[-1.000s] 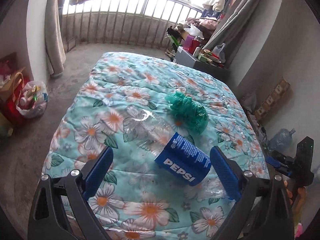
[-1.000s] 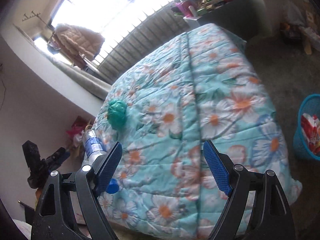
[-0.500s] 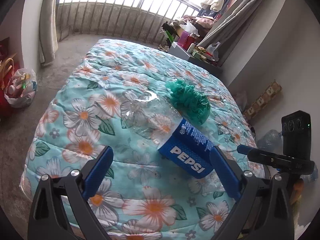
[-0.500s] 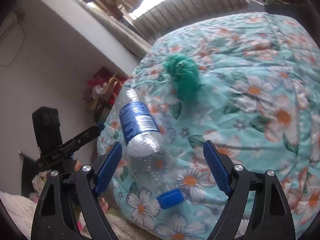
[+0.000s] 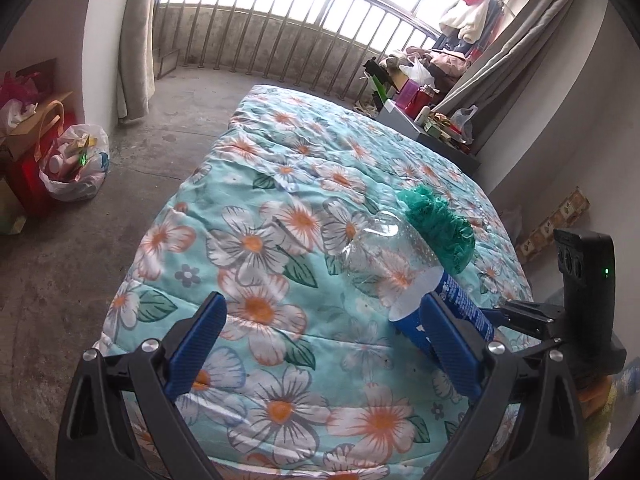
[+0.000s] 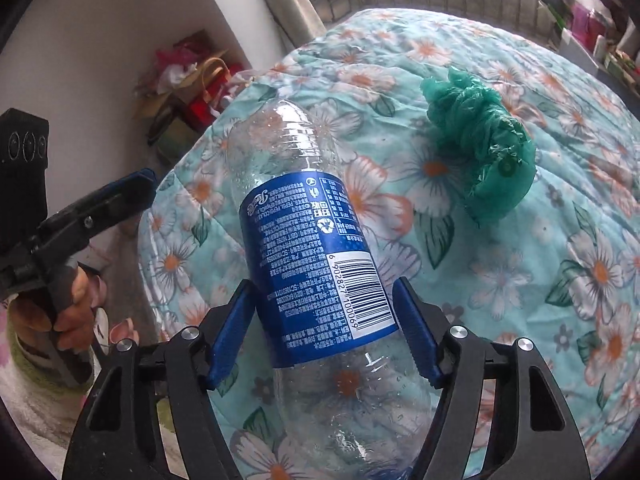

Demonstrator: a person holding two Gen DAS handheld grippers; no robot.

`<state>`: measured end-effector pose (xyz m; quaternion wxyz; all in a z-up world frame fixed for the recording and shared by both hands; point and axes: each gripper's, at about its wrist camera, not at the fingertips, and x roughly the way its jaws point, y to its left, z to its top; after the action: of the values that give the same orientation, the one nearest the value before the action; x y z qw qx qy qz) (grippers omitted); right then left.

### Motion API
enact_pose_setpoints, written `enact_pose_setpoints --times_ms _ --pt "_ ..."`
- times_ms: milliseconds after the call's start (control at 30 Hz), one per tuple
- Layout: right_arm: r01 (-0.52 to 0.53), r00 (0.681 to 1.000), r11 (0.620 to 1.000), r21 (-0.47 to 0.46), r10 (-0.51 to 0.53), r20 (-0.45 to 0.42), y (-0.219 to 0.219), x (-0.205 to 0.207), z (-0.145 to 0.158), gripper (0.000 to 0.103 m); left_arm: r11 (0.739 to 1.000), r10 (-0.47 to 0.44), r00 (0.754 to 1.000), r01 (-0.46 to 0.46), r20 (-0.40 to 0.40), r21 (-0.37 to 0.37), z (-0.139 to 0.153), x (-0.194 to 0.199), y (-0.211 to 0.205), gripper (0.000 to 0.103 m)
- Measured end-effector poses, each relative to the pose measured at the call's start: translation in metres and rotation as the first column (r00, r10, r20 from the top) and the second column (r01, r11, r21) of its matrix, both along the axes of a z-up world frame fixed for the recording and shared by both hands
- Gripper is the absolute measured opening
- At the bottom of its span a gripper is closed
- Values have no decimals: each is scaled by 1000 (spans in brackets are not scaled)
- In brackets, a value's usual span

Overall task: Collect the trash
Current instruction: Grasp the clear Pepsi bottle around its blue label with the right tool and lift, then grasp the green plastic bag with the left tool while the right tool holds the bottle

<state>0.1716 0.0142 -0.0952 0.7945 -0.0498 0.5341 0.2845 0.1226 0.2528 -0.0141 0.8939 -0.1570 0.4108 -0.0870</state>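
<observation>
Item 1: clear plastic bottle (image 6: 316, 256) with blue label, barcode side up, lying on floral quilt (image 6: 540, 280) near the bed's edge; seen also from the left wrist view (image 5: 404, 276), base end pointing up the bed, label end partly hidden behind a blue pad

Item 2: right gripper (image 6: 326, 328), jaws set either side of the bottle's labelled middle, both blue pads touching or very nearly touching the label; closed on the bottle as far as can be seen; bottle still resting on the quilt

Item 3: left gripper (image 5: 320, 348), jaws spread wide, nothing between the pads but quilt; right-hand pad overlapping the bottle's label in view, contact cannot be told; also visible at the left edge of the right wrist view (image 6: 132, 188), held by a hand (image 6: 68, 312), off the bed's side

Item 4: crumpled green plastic bag (image 6: 484, 148), lying on the quilt just beyond the bottle, apart from it in the right wrist view; appears directly behind the bottle's base in the left wrist view (image 5: 440, 228)

Item 5: white plastic bag (image 5: 76, 164) of mixed items on the concrete floor, well apart from the bed, beside a red box

Item 6: barred window and curtain (image 5: 136, 40) at far end of room
</observation>
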Motion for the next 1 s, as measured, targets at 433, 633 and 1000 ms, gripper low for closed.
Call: enact_pose_setpoints --times_ms 433,633,1000 --pt "82 996 997 -10 -81 42 -61 -58 3 61 999 -50 999 50 11 -3 8 9 -28 95" --pt "220 974 974 -56 -216 70 -119 -90 5 60 995 -102 995 102 20 1 13 18 -51 95" --pt "519 853 853 63 -521 31 -208 -81 -1 58 984 -181 983 180 26 13 16 27 -88 95"
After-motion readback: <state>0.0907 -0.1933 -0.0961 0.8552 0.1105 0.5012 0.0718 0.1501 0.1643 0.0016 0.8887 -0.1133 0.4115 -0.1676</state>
